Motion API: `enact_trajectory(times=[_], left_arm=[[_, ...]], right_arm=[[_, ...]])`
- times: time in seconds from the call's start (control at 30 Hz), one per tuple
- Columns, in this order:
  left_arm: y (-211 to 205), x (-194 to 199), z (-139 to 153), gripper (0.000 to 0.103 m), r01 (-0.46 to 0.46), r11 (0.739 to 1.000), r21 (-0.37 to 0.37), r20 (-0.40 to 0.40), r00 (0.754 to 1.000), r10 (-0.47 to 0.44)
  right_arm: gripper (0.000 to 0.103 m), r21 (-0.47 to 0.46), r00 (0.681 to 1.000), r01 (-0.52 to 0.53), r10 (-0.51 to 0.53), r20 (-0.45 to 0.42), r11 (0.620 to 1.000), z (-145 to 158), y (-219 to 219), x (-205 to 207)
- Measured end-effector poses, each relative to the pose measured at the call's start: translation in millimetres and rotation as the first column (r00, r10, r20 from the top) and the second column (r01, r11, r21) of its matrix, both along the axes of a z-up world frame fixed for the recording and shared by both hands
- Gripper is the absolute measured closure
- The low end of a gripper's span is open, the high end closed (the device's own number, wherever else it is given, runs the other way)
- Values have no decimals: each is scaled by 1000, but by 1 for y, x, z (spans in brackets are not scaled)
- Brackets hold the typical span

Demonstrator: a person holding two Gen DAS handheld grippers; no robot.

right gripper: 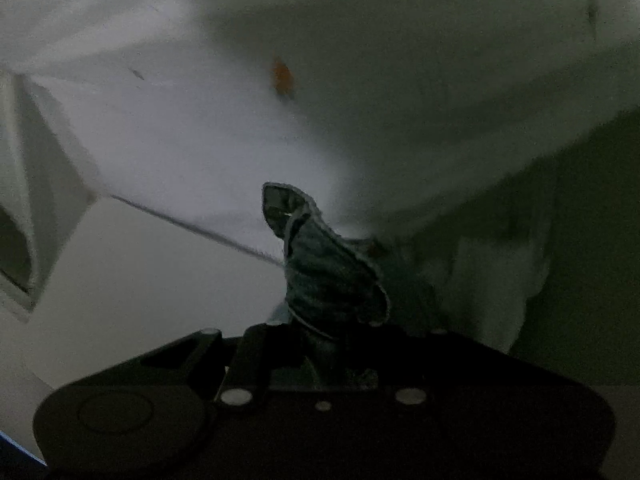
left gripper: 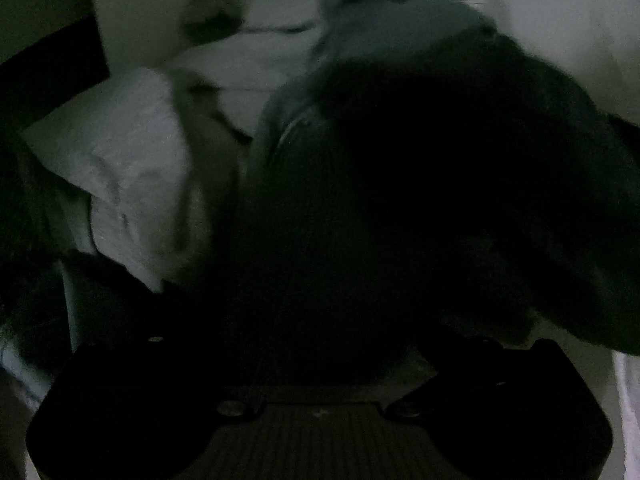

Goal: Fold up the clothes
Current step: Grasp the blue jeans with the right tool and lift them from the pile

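While the right claw (right gripper: 320,344) is clamping blue denim (right gripper: 324,268) above the white sheet (right gripper: 160,152), dark cloth (left gripper: 400,200) is hiding the left claw, its state impossible to tell.

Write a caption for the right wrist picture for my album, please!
The right hand-held gripper pinches a bunched blue denim garment, lifted in front of pale sheets in dim light.

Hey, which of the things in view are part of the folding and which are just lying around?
Job: denim cloth, clamped in the right gripper; dark garment filling the left wrist view.
Lying about: white pillow; white bedding; orange speck.
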State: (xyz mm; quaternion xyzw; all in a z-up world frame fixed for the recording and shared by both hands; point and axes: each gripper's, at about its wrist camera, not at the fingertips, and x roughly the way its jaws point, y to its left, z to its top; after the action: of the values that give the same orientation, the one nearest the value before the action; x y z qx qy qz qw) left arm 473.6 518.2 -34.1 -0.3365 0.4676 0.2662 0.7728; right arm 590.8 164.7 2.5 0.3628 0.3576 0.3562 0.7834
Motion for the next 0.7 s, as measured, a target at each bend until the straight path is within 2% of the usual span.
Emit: enact_trajectory(times=[0.13, 0.2, 0.23, 0.27, 0.33, 0.47, 0.7], left_arm=[[-48, 4, 28, 1, 68, 998, 12, 31, 997, -68], [-70, -1, 40, 1, 108, 994, 22, 36, 993, -109], [-65, -23, 47, 1, 130, 991, 25, 37, 991, -131], [-70, -33, 44, 1, 154, 988, 28, 40, 987, -155], [-85, -32, 15, 1, 192, 981, 37, 49, 980, -194], [-118, -21, -21, 1, 248, 968, 50, 46, 967, -250], [-212, -41, -23, 1, 318, 944, 92, 5, 947, -320]], right_arm=[[87, 13, 994, 95, -95, 61, 995, 18, -41, -4], [88, 33, 988, 150, -151, 42, 988, 16, -69, -8], [88, 40, 984, 178, -179, 17, 983, 14, -86, -11], [88, 45, 979, 206, -206, -12, 977, 12, -107, -15], [88, 59, 967, 251, -248, -56, 966, -3, -136, -13], [88, 78, 946, 316, -308, -98, 946, -14, -196, -30], [88, 62, 915, 401, -397, -76, 914, -25, -291, -53]])
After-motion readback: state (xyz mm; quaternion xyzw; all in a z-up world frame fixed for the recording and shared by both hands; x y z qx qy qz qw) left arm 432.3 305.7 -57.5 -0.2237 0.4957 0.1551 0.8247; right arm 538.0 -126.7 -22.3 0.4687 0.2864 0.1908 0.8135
